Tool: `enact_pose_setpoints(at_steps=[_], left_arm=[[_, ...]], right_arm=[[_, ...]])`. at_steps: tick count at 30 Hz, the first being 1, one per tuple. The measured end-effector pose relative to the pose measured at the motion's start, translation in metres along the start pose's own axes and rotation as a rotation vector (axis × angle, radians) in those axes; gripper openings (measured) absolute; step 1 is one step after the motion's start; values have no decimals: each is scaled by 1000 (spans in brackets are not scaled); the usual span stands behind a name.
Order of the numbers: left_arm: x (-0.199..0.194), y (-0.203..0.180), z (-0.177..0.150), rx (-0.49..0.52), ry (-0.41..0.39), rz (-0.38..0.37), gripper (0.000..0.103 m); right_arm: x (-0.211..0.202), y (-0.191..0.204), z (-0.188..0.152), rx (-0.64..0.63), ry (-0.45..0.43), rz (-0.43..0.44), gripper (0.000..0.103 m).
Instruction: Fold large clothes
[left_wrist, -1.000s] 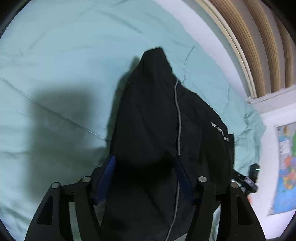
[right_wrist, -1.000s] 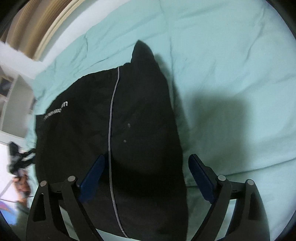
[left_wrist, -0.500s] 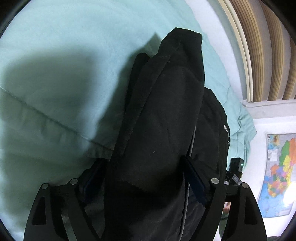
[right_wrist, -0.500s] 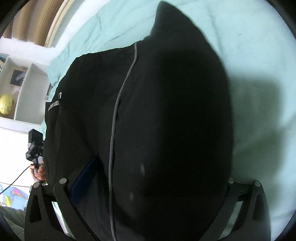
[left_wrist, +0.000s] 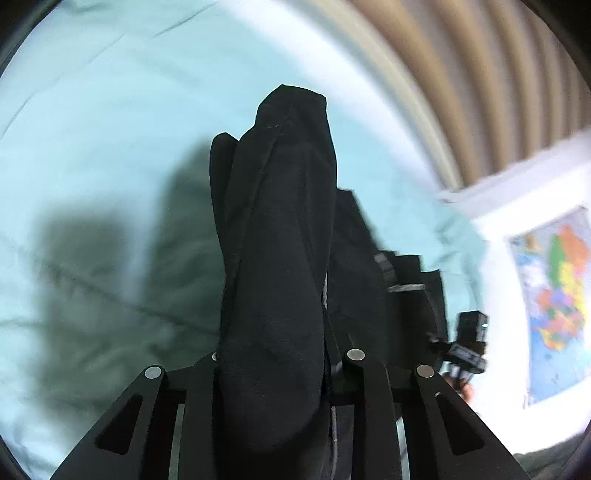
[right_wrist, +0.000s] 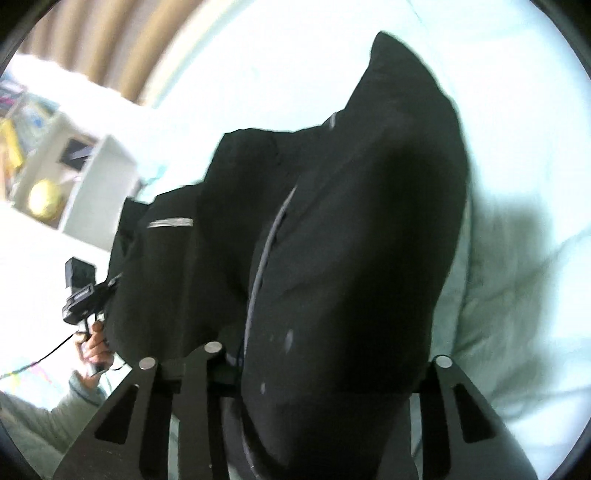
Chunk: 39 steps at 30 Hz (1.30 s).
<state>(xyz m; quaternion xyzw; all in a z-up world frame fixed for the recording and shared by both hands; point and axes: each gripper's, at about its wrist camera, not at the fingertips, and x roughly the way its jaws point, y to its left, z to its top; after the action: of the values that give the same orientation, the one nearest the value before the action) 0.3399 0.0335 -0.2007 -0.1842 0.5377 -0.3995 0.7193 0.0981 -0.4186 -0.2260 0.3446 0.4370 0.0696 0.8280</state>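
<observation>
A large black garment (left_wrist: 277, 258) with a thin grey stripe hangs bunched from both grippers above the pale green bed sheet (left_wrist: 92, 129). My left gripper (left_wrist: 280, 369) is shut on one end of it; the cloth covers the fingertips. In the right wrist view the same black garment (right_wrist: 351, 240) fills the middle, and my right gripper (right_wrist: 325, 365) is shut on a thick fold of it. The other gripper (right_wrist: 79, 291) and the hand holding it show at the left edge there.
The bed sheet (right_wrist: 517, 258) spreads under the garment. A slatted wooden headboard (left_wrist: 480, 74) curves along the far side. A coloured wall map (left_wrist: 554, 295) hangs at the right. A white shelf (right_wrist: 92, 192) with a yellow ball stands to the left.
Both grippers have closed on the garment and lifted it off the sheet. It now hangs bunched and narrower, and the cameras have tilted up towards the headboard and walls.
</observation>
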Motion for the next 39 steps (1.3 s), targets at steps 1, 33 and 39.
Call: enact_pose_setpoints(at_steps=[1, 33, 39], left_arm=[[-5, -11, 0, 25, -11, -10, 25], [26, -68, -204, -103, 212, -44, 28], [-8, 5, -214, -369, 152, -49, 34]], right_arm=[[-10, 13, -2, -26, -20, 1, 40], [-170, -31, -165, 126, 100, -416, 51], [-203, -95, -188, 400, 31, -345, 66]])
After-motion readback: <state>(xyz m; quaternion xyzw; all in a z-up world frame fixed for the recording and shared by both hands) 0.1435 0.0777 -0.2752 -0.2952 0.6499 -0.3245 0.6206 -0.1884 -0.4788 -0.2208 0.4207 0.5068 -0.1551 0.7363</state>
